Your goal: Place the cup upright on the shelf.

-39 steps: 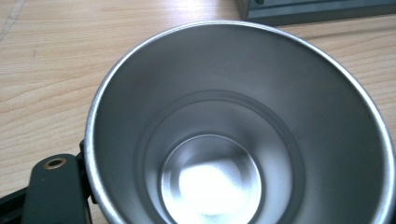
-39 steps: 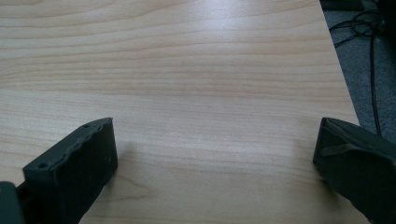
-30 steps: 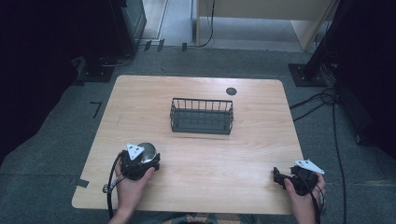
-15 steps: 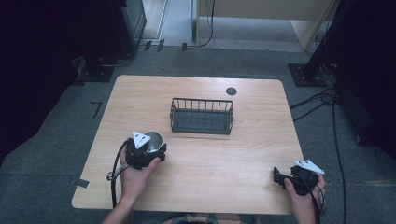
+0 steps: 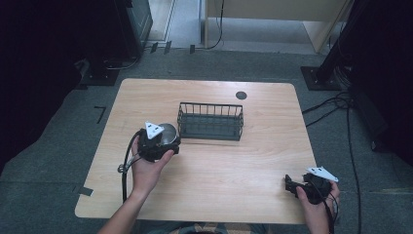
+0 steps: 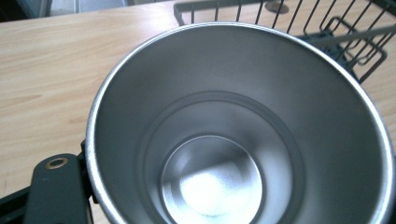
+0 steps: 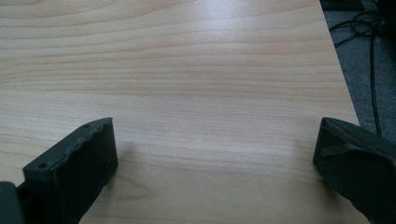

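Note:
A shiny steel cup (image 5: 167, 132) hangs above the wooden table (image 5: 243, 161), just left of a black wire basket (image 5: 210, 121). My left gripper (image 5: 164, 140) is shut on the cup, with its grey three-cornered plate on top. In the left gripper view I look straight into the cup (image 6: 224, 140), whose inside is bare; one black jaw sits outside its rim at the lower left, and the basket (image 6: 336, 32) lies close behind. My right gripper (image 5: 290, 185) rests near the table's front right corner, and its jaws (image 7: 215, 154) stand wide open over bare wood.
A small dark round mark (image 5: 241, 95) sits on the table behind the basket. Cables (image 5: 341, 105) trail over the grey floor to the right of the table. Dark equipment stands at the far left and right.
The left hand has lifted the cup and carried it forward and to the right, up to the basket's left end. The right hand has stayed put.

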`<state>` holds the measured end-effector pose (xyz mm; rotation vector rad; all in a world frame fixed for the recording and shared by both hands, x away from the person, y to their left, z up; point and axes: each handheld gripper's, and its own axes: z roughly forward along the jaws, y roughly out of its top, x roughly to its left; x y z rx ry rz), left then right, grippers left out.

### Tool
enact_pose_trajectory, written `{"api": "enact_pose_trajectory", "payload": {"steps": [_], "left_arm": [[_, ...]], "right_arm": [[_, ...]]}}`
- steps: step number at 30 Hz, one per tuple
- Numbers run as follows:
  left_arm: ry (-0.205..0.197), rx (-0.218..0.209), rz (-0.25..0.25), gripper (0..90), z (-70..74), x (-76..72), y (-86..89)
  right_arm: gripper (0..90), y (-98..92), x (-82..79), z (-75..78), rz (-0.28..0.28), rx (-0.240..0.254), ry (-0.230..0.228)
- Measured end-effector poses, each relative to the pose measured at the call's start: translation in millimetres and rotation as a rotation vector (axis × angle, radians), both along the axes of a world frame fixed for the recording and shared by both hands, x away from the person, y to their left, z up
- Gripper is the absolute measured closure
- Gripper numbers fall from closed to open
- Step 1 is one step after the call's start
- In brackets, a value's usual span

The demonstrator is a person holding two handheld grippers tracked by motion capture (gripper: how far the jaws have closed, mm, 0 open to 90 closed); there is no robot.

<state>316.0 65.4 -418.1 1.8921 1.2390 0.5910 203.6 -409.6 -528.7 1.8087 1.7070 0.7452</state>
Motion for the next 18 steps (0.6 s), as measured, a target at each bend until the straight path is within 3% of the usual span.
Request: {"api": "enact_pose_trajectory", "payload": {"steps": [18], "left_arm": [[-0.014,-0.027,-0.011,18.5,24.8,36.0,-21.7]], "right_arm": [[0.0,-0.1,0.0,0.0,0.001,-0.001,-0.001]]}}
